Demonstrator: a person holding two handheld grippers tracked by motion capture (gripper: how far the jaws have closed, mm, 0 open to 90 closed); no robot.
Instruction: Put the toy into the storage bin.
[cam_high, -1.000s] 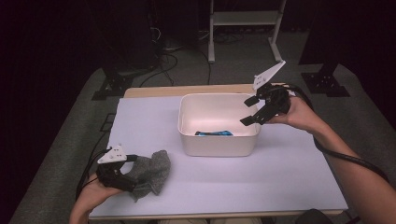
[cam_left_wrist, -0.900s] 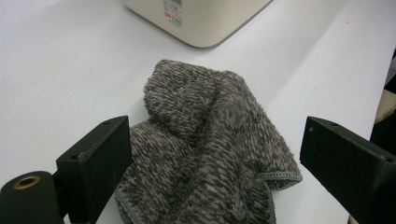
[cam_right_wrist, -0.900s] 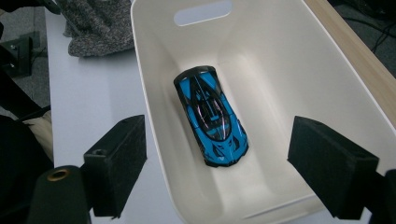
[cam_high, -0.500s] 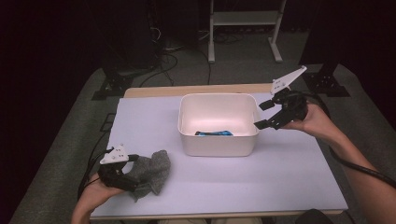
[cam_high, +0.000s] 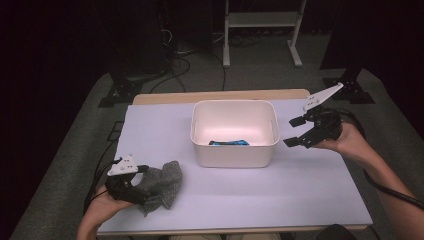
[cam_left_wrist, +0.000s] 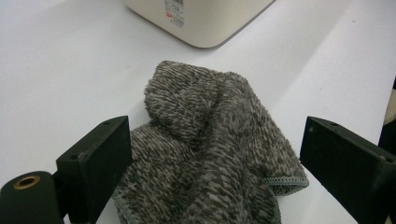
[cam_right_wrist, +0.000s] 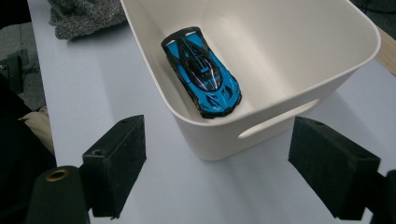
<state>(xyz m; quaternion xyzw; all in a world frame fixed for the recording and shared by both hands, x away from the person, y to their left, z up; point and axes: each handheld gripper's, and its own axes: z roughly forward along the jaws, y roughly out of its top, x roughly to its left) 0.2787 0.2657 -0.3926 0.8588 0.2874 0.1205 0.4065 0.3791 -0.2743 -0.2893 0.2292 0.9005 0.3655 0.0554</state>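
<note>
A white plastic tub (cam_high: 234, 152) stands in the middle of the table, and a blue toy car (cam_right_wrist: 202, 71) lies inside along its near wall (cam_high: 229, 143). A crumpled grey cloth (cam_high: 162, 184) lies at the front left of the table. My left gripper (cam_high: 139, 191) is open, its jaws set wide on either side of the cloth (cam_left_wrist: 210, 149) without closing on it. My right gripper (cam_high: 296, 132) hangs open just right of the tub, above the table, holding nothing; the tub's handle end (cam_right_wrist: 275, 126) is right in front of it.
The white table top (cam_high: 280, 195) has bare room in front of and to the right of the tub. A wooden strip (cam_high: 220, 96) runs along the far edge. Beyond it are a metal stand (cam_high: 260, 30) and cables on the dark floor.
My right gripper has drawn back from above the tub's right rim to the right and lower, open and empty. The left gripper stays at the cloth.
</note>
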